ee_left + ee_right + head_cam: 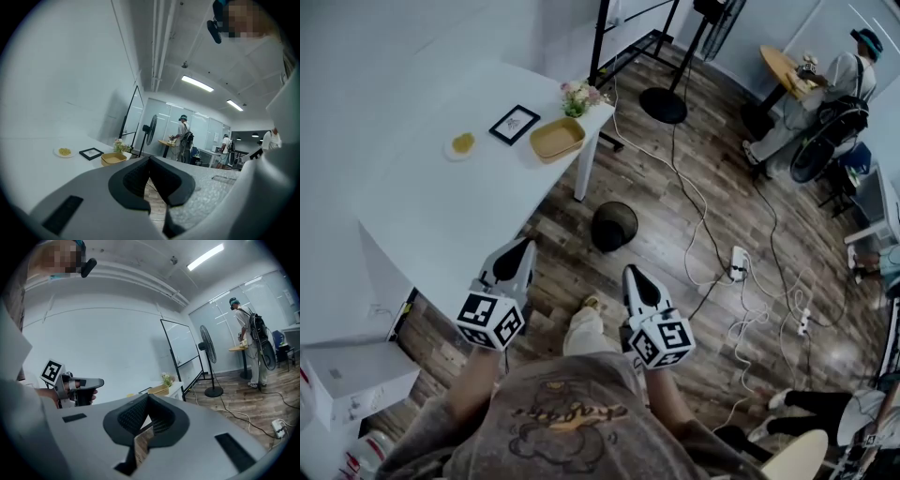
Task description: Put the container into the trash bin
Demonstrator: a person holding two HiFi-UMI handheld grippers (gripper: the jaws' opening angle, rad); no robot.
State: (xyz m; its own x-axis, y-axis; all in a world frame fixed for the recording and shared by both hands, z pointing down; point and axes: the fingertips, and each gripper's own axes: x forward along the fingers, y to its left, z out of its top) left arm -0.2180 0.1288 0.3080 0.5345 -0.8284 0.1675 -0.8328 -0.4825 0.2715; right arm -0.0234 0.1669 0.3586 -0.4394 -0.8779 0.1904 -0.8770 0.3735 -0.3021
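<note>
Left gripper (525,247): you hold it with jaws closed tip to tip, nothing between them. Right gripper (632,276): the same, closed and empty. The container (557,139) sits on the table (431,220) by the flowers (578,96), well apart from both grippers. The bin (614,226) stands on the floor beside the table.

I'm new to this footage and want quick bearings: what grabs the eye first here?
The left gripper and the right gripper, both shut and empty, jut out low in the head view above the wooden floor. Ahead, a tan container sits near the far corner of the white table. A black trash bin stands on the floor just off the table's edge.
</note>
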